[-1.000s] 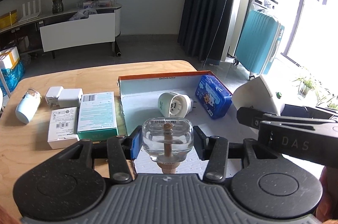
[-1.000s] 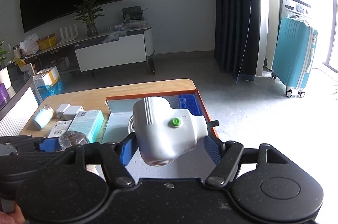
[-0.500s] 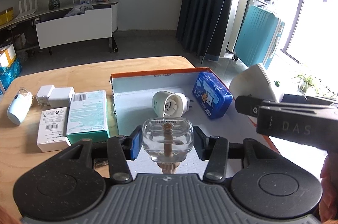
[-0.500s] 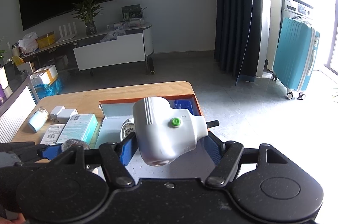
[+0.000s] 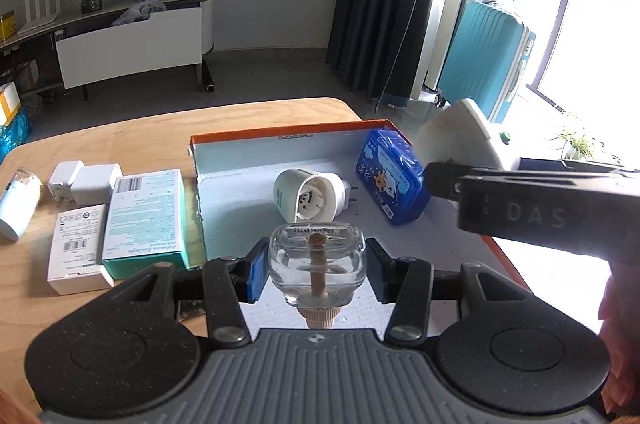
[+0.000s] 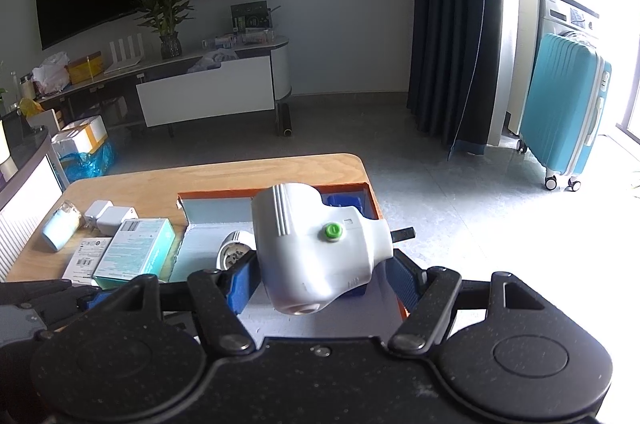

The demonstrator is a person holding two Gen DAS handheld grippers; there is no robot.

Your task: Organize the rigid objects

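Note:
My left gripper (image 5: 317, 264) is shut on a small clear glass bottle (image 5: 317, 260) with a wooden wick and a beige cap, held over the near part of an orange-rimmed box (image 5: 288, 136). Inside the box lie a round white plug-in device (image 5: 308, 199) and a blue tissue pack (image 5: 390, 179). My right gripper (image 6: 320, 276) is shut on a white plastic appliance (image 6: 316, 248) with a green button, hanging over the box's right side (image 6: 374, 203). In the left wrist view that appliance (image 5: 460, 133) shows at right, above the right gripper's black body.
On the wooden table (image 5: 120, 135) left of the box lie a teal carton (image 5: 144, 220), a white carton (image 5: 78, 248), two white chargers (image 5: 86, 179) and a small white bottle (image 5: 18, 201). Past the table's right edge are bare floor and a teal suitcase (image 6: 564, 115).
Both views have slid a little along the table, so the box and cartons sit further left in the frames. Each gripper keeps its hold as before.

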